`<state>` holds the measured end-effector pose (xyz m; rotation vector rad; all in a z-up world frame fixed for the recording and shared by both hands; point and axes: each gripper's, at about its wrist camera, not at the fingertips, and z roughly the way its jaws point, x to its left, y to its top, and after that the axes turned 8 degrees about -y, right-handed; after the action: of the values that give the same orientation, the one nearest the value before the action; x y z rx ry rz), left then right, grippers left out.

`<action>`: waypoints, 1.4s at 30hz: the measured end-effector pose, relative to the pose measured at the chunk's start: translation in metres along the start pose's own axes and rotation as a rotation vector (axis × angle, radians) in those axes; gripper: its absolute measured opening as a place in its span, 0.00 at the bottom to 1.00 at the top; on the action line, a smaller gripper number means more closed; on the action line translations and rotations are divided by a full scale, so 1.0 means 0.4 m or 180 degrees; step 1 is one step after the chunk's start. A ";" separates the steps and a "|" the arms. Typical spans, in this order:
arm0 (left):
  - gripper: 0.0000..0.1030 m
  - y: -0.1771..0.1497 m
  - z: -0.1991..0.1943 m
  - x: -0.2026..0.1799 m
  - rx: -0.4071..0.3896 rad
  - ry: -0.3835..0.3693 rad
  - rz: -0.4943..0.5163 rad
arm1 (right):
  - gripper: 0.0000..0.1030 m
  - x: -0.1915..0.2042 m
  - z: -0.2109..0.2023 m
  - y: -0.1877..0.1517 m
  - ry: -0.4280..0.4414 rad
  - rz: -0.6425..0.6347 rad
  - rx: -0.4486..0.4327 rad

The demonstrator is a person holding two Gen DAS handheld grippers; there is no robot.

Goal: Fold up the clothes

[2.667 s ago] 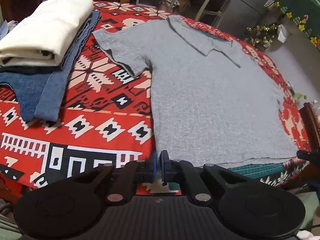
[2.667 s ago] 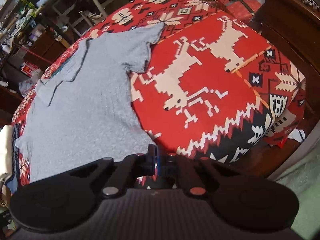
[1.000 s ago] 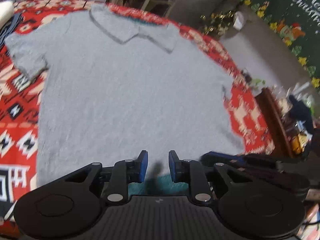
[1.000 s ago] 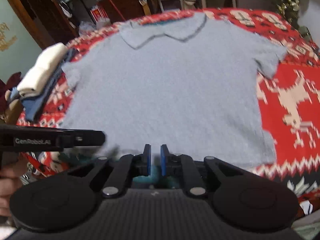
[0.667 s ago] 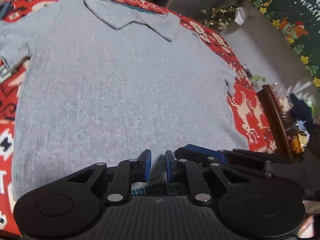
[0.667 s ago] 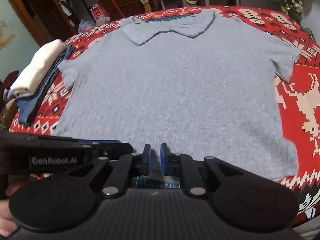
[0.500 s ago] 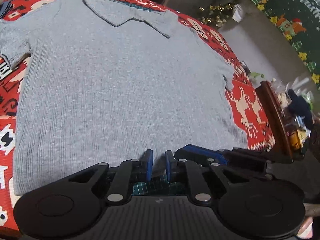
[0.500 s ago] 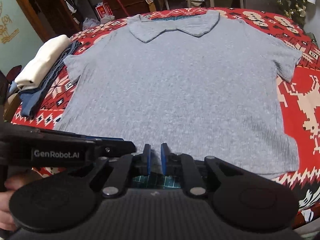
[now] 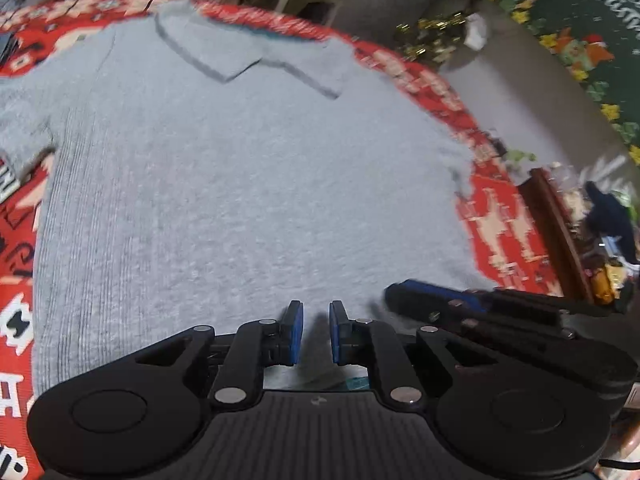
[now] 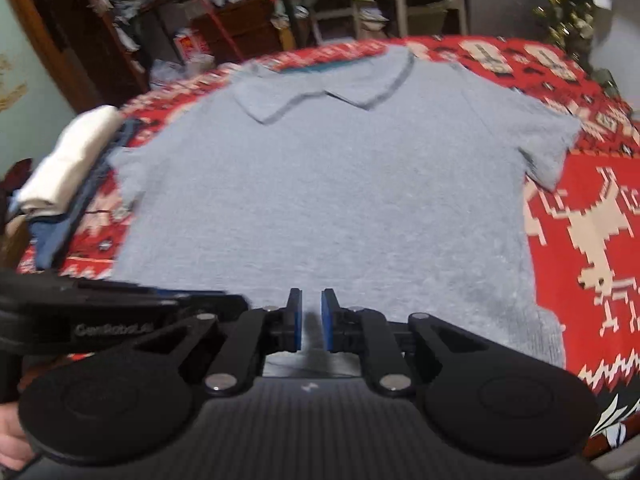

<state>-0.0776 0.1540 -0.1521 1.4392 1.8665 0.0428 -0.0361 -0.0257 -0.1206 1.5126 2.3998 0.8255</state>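
At the near edge of the table, both grippers sit side by side over the bottom hem of the grey polo shirt [image 9: 248, 184]. Seen from its own camera, the left gripper [image 9: 314, 332] has its blue-padded jaws parted by a narrow gap, with only shirt fabric visible beyond that gap and nothing pinched between the pads. Just to its right, the right gripper [image 10: 311, 320] likewise shows a slim opening between its jaws, and it grips nothing; whether either set of fingertips touches the cloth cannot be told. Each gripper's black body appears at the edge of the other's view, the two close together near the middle of the hem. Under the hem, a sliver of green mat shows at the table edge. Beyond the grippers, the shirt lies flat and face up on the red patterned tablecloth [image 10: 592, 216], both short sleeves spread outward and the collar at the far end. Off to the left side of the table rests a stack of folded clothes [image 10: 68, 172], a cream piece on top of blue ones. Farther back, the room is cluttered with shelves and chairs, blurred.
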 end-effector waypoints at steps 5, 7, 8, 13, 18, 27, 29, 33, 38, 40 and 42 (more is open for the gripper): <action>0.10 -0.009 -0.002 0.018 0.0014 -0.0018 -0.0069 | 0.11 -0.010 0.001 -0.041 -0.0059 -0.0025 -0.0073; 0.09 -0.016 -0.006 0.027 0.0017 -0.0050 -0.0114 | 0.11 -0.005 -0.006 -0.058 -0.0089 -0.0081 -0.0102; 0.09 -0.018 -0.009 0.029 0.0017 -0.0058 -0.0129 | 0.11 -0.007 -0.007 -0.058 -0.0081 -0.0063 -0.0097; 0.08 -0.031 -0.020 0.021 0.0014 0.0004 -0.0111 | 0.11 -0.017 -0.011 -0.059 -0.0034 0.0012 -0.0052; 0.10 -0.021 -0.065 0.028 -0.0197 -0.0079 -0.0162 | 0.13 -0.021 -0.050 -0.045 0.0033 -0.0011 -0.0169; 0.09 -0.012 -0.066 0.090 -0.0250 0.0262 -0.0292 | 0.13 -0.106 -0.023 -0.035 -0.0221 0.0290 -0.0189; 0.09 -0.031 -0.080 0.107 -0.0289 0.0170 -0.0329 | 0.11 -0.130 -0.017 -0.049 -0.0228 0.0361 -0.0173; 0.06 -0.051 -0.100 0.132 -0.0322 0.0073 -0.0441 | 0.11 -0.148 -0.031 -0.080 -0.0145 0.0417 -0.0218; 0.05 -0.065 -0.117 0.139 -0.0322 0.0083 -0.0441 | 0.11 -0.148 -0.029 -0.083 -0.0117 0.0404 -0.0182; 0.05 -0.069 -0.122 0.139 -0.0318 0.0101 -0.0418 | 0.13 -0.146 -0.028 -0.080 -0.0111 0.0387 -0.0179; 0.05 -0.071 -0.122 0.145 -0.0322 0.0069 -0.0435 | 0.21 -0.145 -0.027 -0.078 -0.0053 0.0386 -0.0170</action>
<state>-0.1332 0.2121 -0.1616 1.2452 1.9476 0.0852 -0.0380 -0.0907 -0.1366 1.6509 2.2739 0.8903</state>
